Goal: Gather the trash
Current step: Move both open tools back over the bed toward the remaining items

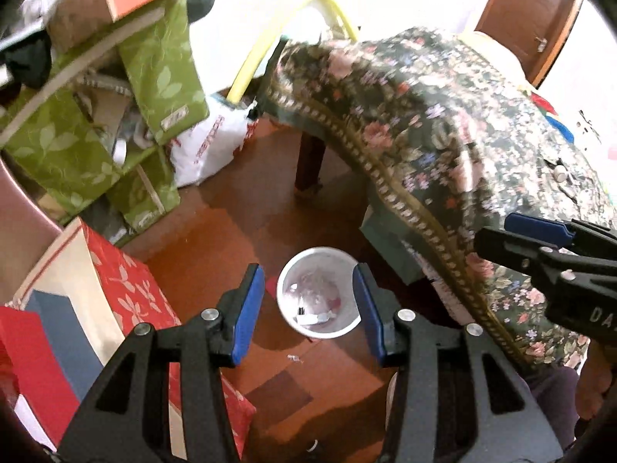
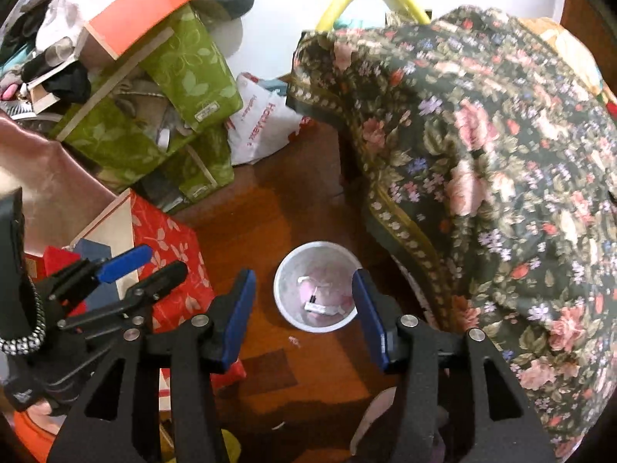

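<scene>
Both grippers, left gripper (image 1: 308, 310) and right gripper (image 2: 304, 308), hung half open and empty over the white bin (image 1: 319, 296) at 12 o'clock, likely for dropping; trash lay inside.

I am counting one white bin (image 1: 318, 293) on the floor, two grippers of mine, left (image 1: 308, 308) and right (image 2: 304, 308), one floral cloth (image 1: 443, 135), one red box (image 2: 169, 270), and one white plastic bag (image 2: 262, 127).
</scene>
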`<control>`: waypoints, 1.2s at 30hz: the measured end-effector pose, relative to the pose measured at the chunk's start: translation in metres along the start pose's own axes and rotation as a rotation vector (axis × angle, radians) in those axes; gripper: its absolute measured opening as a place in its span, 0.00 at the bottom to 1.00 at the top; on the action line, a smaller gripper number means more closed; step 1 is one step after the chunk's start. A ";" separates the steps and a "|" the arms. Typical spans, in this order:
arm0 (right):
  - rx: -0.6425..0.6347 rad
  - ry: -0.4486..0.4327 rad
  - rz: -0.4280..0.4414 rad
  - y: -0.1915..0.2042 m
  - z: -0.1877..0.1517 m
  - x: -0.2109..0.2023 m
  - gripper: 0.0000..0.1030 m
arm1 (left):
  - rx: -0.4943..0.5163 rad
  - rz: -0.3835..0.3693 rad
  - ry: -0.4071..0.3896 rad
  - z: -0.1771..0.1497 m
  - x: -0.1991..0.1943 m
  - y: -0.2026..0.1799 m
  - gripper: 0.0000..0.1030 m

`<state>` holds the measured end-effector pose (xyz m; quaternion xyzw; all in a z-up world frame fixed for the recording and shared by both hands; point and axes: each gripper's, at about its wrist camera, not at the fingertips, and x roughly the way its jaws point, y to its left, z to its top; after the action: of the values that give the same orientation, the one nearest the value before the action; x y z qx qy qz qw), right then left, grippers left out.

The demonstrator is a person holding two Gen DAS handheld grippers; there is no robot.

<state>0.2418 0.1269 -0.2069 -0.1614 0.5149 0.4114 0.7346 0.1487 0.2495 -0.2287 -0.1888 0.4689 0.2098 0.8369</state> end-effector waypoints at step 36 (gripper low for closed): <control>0.313 -0.694 -0.481 -0.181 -0.130 -0.309 0.83 | 0.327 -0.301 -0.419 0.008 -0.175 -0.283 0.97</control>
<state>0.2596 -0.2047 -0.0204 -0.0158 0.2419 0.1760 0.9541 0.2216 -0.0150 -0.0396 -0.0715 0.2805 0.0397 0.9564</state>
